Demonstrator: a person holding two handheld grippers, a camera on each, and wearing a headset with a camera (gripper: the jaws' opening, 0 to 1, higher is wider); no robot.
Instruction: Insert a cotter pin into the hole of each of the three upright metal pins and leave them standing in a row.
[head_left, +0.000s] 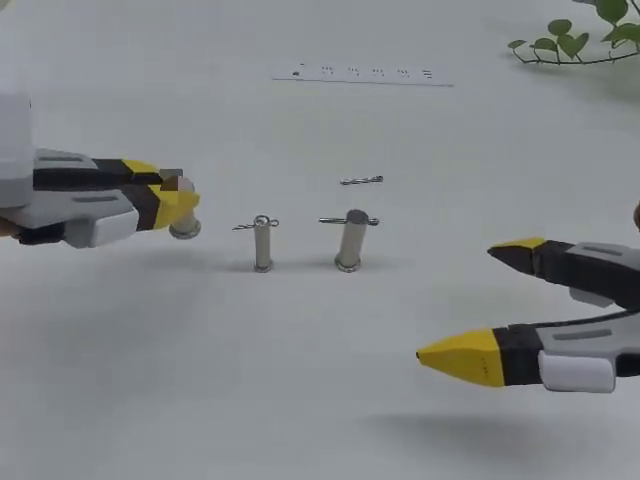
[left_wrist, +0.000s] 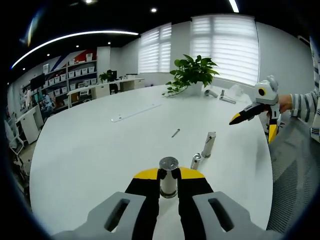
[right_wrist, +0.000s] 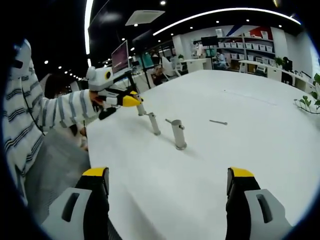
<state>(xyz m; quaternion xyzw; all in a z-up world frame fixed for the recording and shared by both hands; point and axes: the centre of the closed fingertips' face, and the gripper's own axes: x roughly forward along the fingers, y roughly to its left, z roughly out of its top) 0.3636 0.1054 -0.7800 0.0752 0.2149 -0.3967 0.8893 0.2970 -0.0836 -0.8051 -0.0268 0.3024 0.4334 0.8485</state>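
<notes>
The person wears a long sleeve (right_wrist: 55, 112) in grey and white stripes that run around the arm, and the same striped cloth shows at the cuff in the left gripper view. The left gripper (head_left: 175, 190) has a light grey body with a white block at its back end, a black band ahead of that, and pointed yellow fingertips (head_left: 178, 205). The right gripper (head_left: 456, 302) is built alike, with two tapering jaws that are grey at the base, black in the middle and yellow at the points, and a white rounded pad on the lower one. In the grippers' own views, each grey jaw base carries an oblong slot.
</notes>
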